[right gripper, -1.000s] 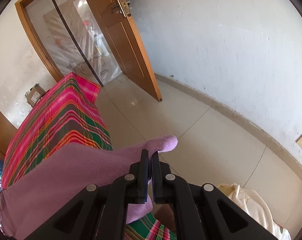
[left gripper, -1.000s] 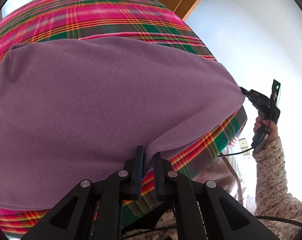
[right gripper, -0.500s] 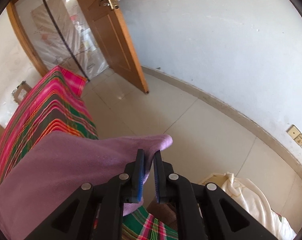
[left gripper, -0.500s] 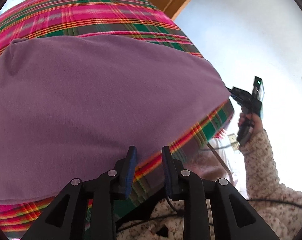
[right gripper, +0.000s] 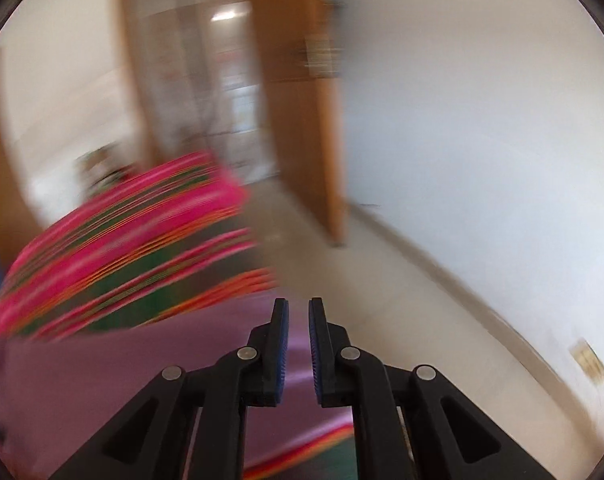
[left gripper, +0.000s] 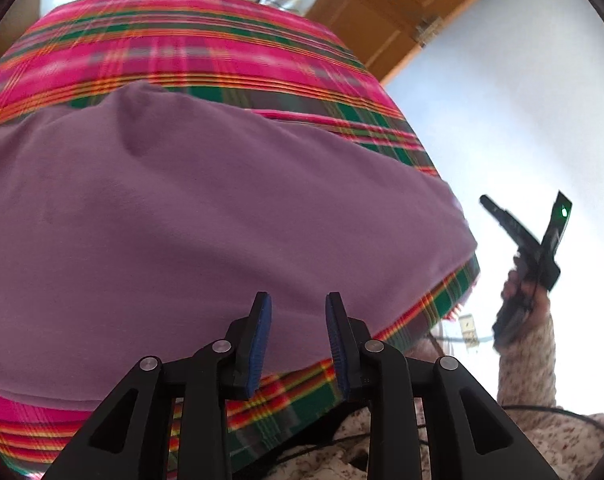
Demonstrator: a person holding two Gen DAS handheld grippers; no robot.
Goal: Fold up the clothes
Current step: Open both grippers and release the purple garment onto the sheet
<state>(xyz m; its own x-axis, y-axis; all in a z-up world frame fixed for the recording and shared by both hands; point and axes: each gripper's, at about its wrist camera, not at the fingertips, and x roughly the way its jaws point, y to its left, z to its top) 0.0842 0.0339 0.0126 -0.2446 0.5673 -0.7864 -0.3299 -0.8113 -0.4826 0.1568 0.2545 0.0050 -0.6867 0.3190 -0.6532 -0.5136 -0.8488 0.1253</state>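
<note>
Lying flat, the purple garment (left gripper: 206,216) covers the plaid tablecloth (left gripper: 190,52).

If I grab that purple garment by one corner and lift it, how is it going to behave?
The purple garment will probably flop and hang, since it lies limp with soft ripples on the plaid cloth. Its matte, fleecy look suggests it is light and not slippery. It likely drags rather than slides cleanly.
</note>
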